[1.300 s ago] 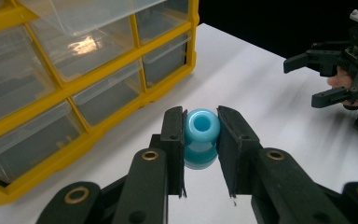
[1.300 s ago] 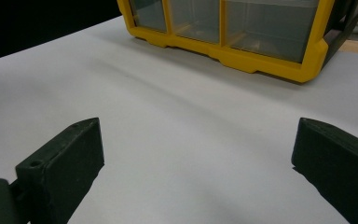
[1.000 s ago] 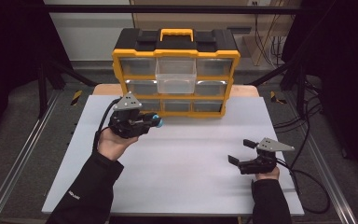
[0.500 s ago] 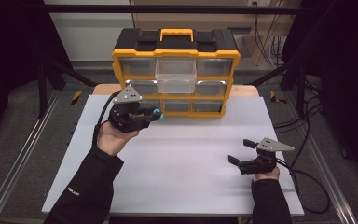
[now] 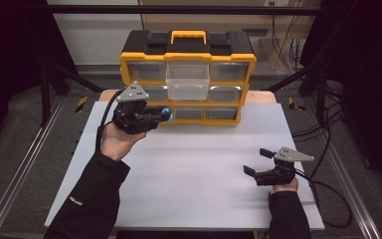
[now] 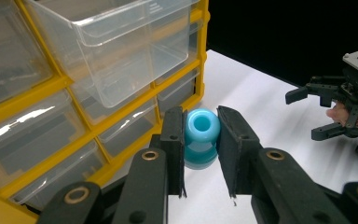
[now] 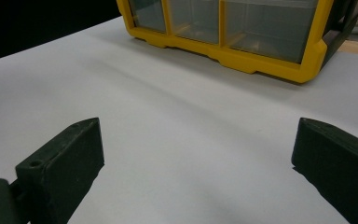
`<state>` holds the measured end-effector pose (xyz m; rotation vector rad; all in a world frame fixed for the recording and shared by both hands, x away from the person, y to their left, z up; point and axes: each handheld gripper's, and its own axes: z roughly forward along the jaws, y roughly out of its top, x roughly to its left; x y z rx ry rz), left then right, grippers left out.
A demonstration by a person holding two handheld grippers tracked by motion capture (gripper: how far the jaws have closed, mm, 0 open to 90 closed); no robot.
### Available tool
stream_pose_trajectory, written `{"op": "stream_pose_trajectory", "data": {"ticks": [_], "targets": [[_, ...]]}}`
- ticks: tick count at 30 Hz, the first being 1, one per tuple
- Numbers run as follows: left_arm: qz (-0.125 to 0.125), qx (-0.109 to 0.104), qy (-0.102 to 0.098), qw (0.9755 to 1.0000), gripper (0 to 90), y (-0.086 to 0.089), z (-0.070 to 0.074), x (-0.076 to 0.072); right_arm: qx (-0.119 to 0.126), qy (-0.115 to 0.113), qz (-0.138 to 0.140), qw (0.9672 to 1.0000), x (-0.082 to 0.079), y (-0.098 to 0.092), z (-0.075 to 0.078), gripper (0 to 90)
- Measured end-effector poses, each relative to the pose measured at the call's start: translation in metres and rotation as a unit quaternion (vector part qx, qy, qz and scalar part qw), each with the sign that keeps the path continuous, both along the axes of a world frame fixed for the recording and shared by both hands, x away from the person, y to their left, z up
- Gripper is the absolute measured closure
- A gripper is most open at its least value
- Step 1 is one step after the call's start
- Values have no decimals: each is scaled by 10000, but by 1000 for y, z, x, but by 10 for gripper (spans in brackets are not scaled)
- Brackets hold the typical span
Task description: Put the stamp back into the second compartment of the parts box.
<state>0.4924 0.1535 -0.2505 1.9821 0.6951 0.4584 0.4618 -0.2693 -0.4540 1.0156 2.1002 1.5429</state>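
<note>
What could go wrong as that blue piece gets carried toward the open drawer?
The left gripper pinches the rounded blue piece only by its sides, so it could slip or twist out. The pulled-out clear drawer juts beyond the yellow organizer; the gripper might bump its front edge, or the piece might drop short of it.

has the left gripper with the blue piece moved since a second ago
Yes. In the high view the left gripper, shut on the blue piece, has risen toward the pulled-out clear drawer of the yellow organizer; earlier it sat lower against the bottom drawers.
</note>
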Motion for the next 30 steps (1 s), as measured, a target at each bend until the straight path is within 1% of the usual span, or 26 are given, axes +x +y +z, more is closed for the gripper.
{"op": "stream_pose_trajectory", "data": {"ticks": [9,30], "targets": [[55,-24,-42,10000,725,0,12,3,-3,-21,-7,10000,0,0,0,26],[59,-5,-141,9999,725,-7,35,11,-7,-16,-5,10000,0,0,0,26]]}}
